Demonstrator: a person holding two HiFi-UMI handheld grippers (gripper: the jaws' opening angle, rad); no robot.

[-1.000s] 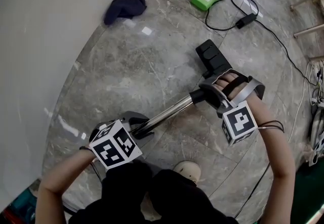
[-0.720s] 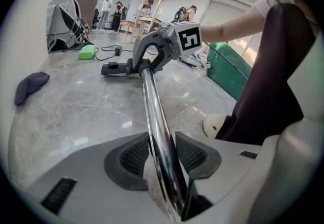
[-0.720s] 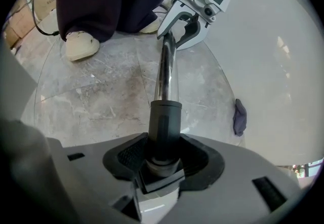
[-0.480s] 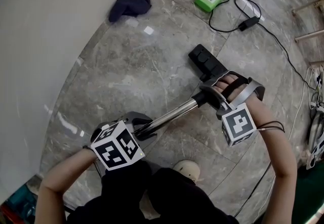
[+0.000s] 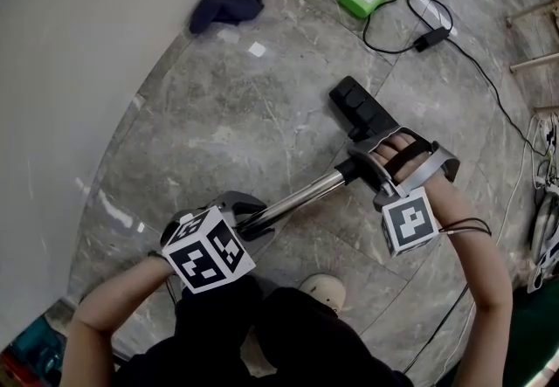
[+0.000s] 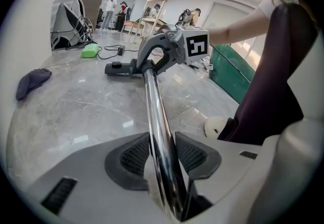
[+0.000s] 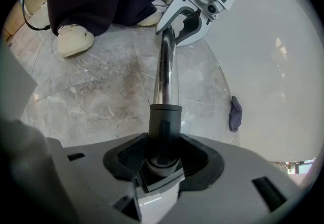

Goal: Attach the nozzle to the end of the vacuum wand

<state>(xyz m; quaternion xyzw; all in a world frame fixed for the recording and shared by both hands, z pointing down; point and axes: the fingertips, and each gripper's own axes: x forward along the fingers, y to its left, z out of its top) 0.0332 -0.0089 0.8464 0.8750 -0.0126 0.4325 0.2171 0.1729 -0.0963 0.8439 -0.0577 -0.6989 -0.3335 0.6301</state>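
The left gripper (image 6: 162,153) is clamping the rigid, likely slippery wand (image 6: 154,101); the right gripper (image 7: 163,156) is squeezing the nozzle (image 5: 360,108) at its stiff collar (image 7: 164,122), probably the surest hold.

The shiny chrome tubular vacuum wand (image 5: 297,199) slants down toward the grey marble floor (image 5: 218,123). Its lower end is capped by a dark grey plastic collar (image 7: 164,124). The flat black rectangular floor nozzle (image 5: 360,107) lies on the floor right at that end; whether the two are joined cannot be told.
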